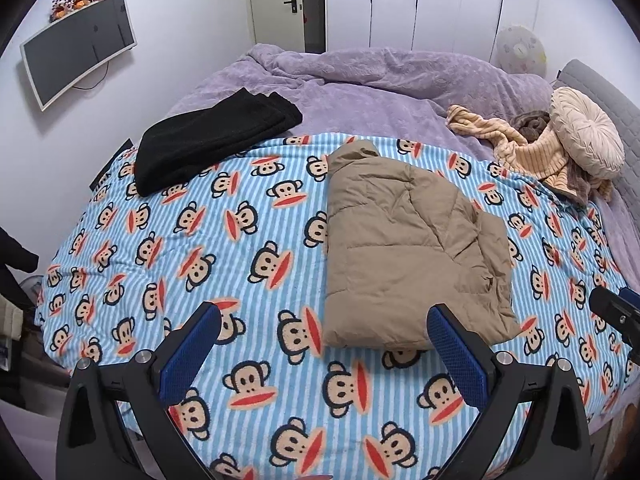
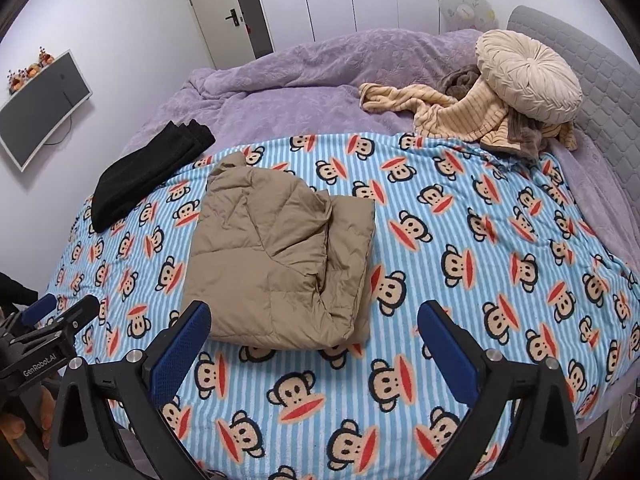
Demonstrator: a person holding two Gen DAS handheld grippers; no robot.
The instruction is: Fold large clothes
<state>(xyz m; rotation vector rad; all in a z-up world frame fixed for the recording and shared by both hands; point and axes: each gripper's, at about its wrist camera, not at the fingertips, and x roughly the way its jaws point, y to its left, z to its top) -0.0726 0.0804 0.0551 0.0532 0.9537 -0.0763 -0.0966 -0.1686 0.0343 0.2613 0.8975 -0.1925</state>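
Left wrist view: left gripper [image 1: 324,338] fingers spread wide, holding nothing, low in frame above the monkey-print blanket [image 1: 240,360]. Folded tan puffer jacket [image 1: 404,248] sits centre frame on that blanket, folded black garment [image 1: 208,144] upper left. Right wrist view: right gripper [image 2: 314,336] also spread and empty, jacket just beyond its left finger [image 2: 180,356].

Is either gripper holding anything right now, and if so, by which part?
Nothing is held. The left gripper and right gripper are both open above the monkey-print blanket, and the folded tan puffer jacket lies free.
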